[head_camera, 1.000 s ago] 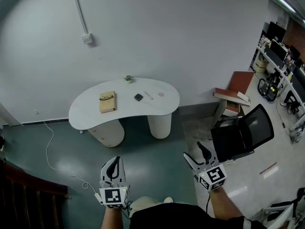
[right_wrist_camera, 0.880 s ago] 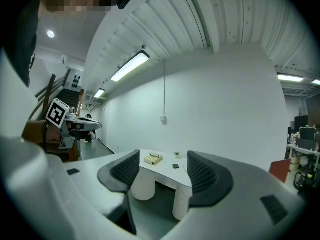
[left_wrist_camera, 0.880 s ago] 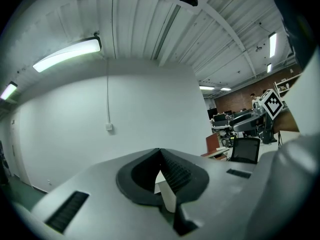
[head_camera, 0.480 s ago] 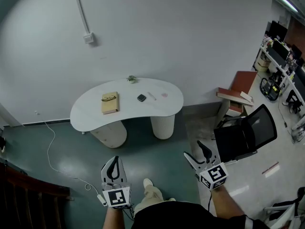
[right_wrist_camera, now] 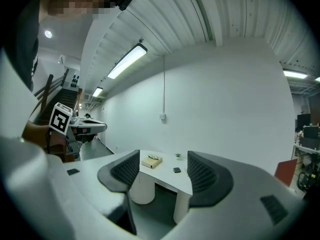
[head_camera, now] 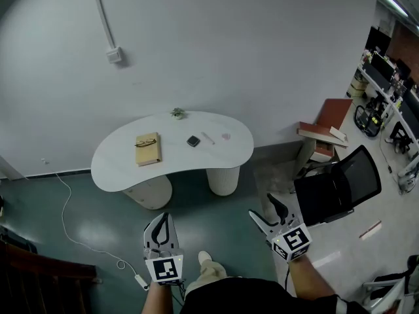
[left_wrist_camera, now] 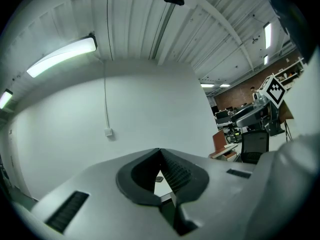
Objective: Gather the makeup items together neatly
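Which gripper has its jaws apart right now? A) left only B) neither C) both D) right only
D: the right gripper shows a wide gap with the table visible through it; the left gripper has jaws meeting at the tips.

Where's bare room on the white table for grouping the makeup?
Bare: table front strip in front of the dark compact, and the left end beyond the book. Crowded: back right, around compact, thin stick and pink item.
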Motion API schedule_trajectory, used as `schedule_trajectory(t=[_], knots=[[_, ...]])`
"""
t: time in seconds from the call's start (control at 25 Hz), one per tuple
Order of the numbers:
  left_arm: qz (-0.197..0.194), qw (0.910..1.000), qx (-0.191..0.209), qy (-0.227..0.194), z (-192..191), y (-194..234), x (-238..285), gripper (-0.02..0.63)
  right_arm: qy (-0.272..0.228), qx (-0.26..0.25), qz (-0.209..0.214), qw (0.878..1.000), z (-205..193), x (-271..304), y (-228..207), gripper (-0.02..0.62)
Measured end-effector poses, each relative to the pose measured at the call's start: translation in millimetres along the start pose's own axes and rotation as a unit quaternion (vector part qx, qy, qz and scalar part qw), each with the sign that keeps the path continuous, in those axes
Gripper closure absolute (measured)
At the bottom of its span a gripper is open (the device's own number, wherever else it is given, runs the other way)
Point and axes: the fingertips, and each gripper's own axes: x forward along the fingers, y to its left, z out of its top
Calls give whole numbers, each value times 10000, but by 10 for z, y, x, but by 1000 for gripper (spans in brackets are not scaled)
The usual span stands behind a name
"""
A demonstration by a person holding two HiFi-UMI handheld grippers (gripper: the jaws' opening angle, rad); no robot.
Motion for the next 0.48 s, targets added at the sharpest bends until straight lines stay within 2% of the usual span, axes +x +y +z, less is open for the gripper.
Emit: schedule_trajectory(t=[0.16, 0.36, 0.48], knots=[[-86, 10000, -16, 2, -96, 158, 269, 584, 21, -23, 21, 10000, 48, 314, -58, 310], [-255, 9993, -136, 223, -126, 350, 637, 584, 43, -35, -15, 10000, 133, 688, -128, 310], [-379, 9991, -86, 140, -154, 436, 822, 584, 32, -77, -31, 10000, 199, 858, -168, 310]])
